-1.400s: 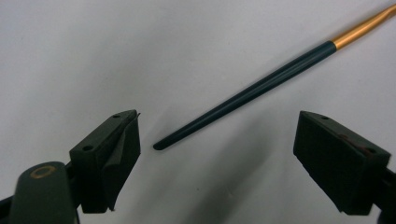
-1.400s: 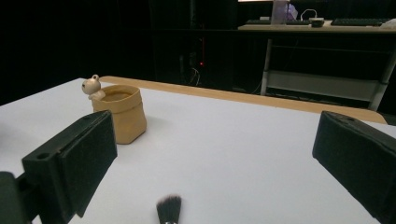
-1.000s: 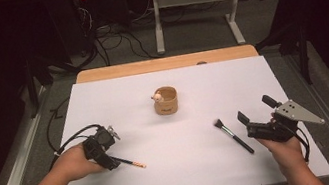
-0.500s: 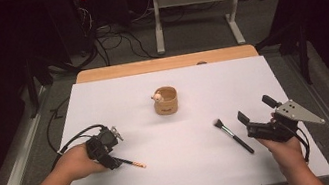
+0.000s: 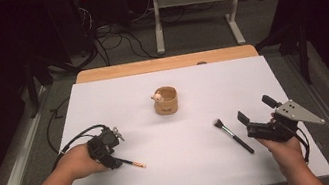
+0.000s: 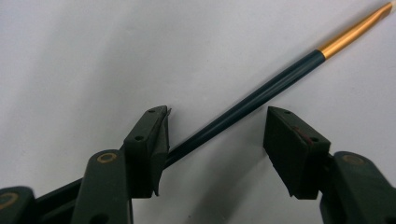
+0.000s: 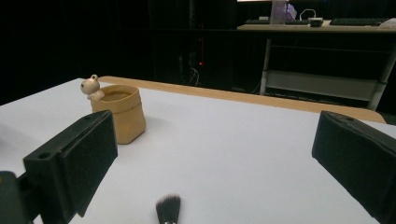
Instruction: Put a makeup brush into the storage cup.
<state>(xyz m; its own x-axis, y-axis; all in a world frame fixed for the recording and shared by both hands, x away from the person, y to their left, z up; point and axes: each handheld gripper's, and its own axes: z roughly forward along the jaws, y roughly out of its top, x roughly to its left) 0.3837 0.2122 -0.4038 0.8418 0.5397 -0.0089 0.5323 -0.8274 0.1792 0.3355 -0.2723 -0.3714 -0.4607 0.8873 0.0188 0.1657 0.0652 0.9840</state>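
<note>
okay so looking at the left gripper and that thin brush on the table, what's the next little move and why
Probably finish closing the left gripper. Its jaws have just been closing, and the thin brush lies slantwise between them on the white table, close against one pad, with a clear gap to the other. So it isn't gripped yet; close first, then lift, perhaps toward the cup.

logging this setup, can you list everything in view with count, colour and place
pot: 1, tan with a small animal figure on its rim, centre of the sheet
thin brush: 1, dark handle with gold ferrule, lying on the sheet between the left claw's pads, touching one pad, a gap to the other
makeup brush: 1, black, on the sheet just left of the right claw
sheet: 1, white, covering the table
table: 1, wood, far edge showing
left claw: 1, black, jaws have just been closing around the thin brush
right claw: 1, black, open, above the makeup brush
</note>
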